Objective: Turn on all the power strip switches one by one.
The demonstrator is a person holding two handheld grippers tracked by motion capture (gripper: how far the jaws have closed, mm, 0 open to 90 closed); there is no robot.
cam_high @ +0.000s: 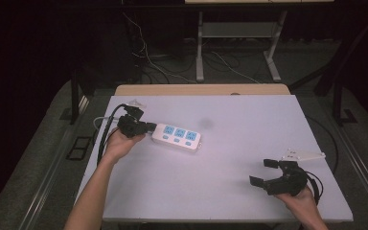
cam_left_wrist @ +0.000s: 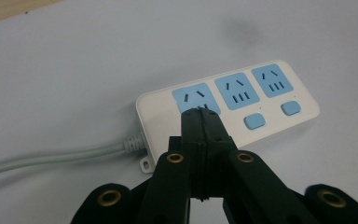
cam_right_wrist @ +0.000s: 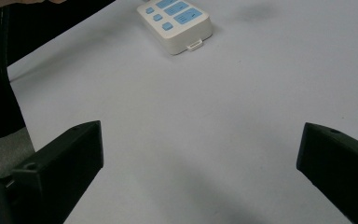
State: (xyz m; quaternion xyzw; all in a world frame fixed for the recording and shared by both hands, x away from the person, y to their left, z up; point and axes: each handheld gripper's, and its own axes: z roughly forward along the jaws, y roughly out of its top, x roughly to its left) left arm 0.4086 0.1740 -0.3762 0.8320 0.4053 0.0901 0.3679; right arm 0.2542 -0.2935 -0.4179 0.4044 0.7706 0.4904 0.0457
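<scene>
Left hand-held gripper (cam_left_wrist: 200, 116), jaws pinched together on nothing, tip over the power strip (cam_high: 177, 137)'s cord-end socket, strip lying across the tabletop (cam_high: 249, 143). Right hand-held gripper (cam_high: 264, 172) wide open, well apart.

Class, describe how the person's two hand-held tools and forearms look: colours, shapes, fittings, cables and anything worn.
Both tools are black. The left tool has two jaws on hinged links with brass-coloured rivets, and a black cable loops from it. The right tool has blocky, flat-faced jaws, a black cable and a grey three-cornered plate on top. Both forearms are bare, with no sleeves or gloves visible.
</scene>
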